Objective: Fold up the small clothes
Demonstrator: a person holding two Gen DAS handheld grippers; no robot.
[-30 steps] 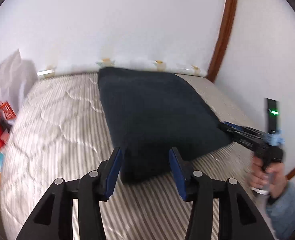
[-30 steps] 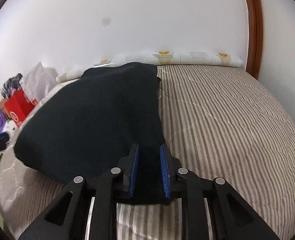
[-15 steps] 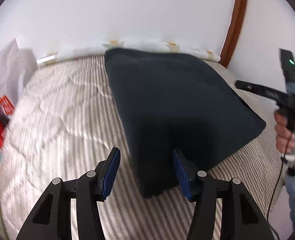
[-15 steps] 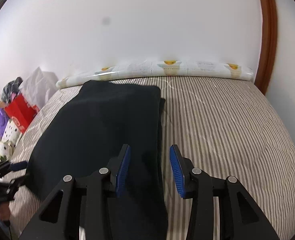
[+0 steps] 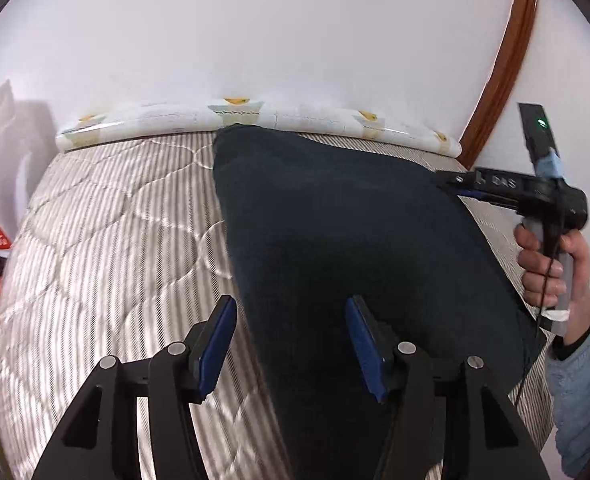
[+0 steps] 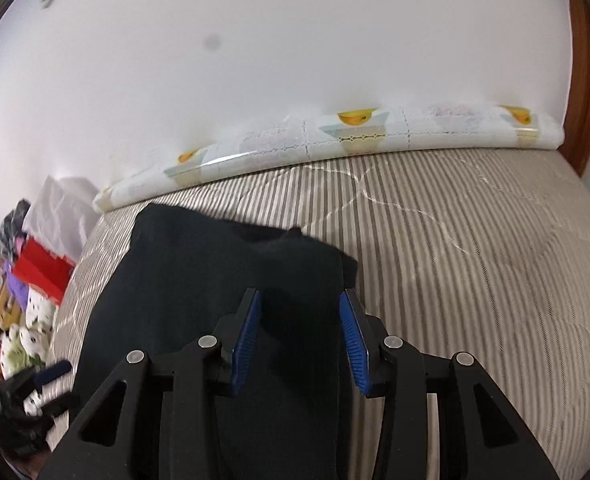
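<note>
Lying beside the dark garment (image 6: 223, 288): rolled mat (image 6: 335, 136), red bag (image 6: 45, 272).

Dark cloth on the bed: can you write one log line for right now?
cloth: flat on bed | left gripper: opening, holding nothing | right gripper: open, holding nothing

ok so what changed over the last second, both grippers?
The right gripper let go of the dark cloth's near edge: it was pinched shut on it a second ago, and now stands open above it. The left gripper is opening wider, the cloth's edge under it, nothing pinched. Both have moved along the cloth. The cloth itself stays flat on the striped mattress, as does the patterned roll by the wall.
</note>
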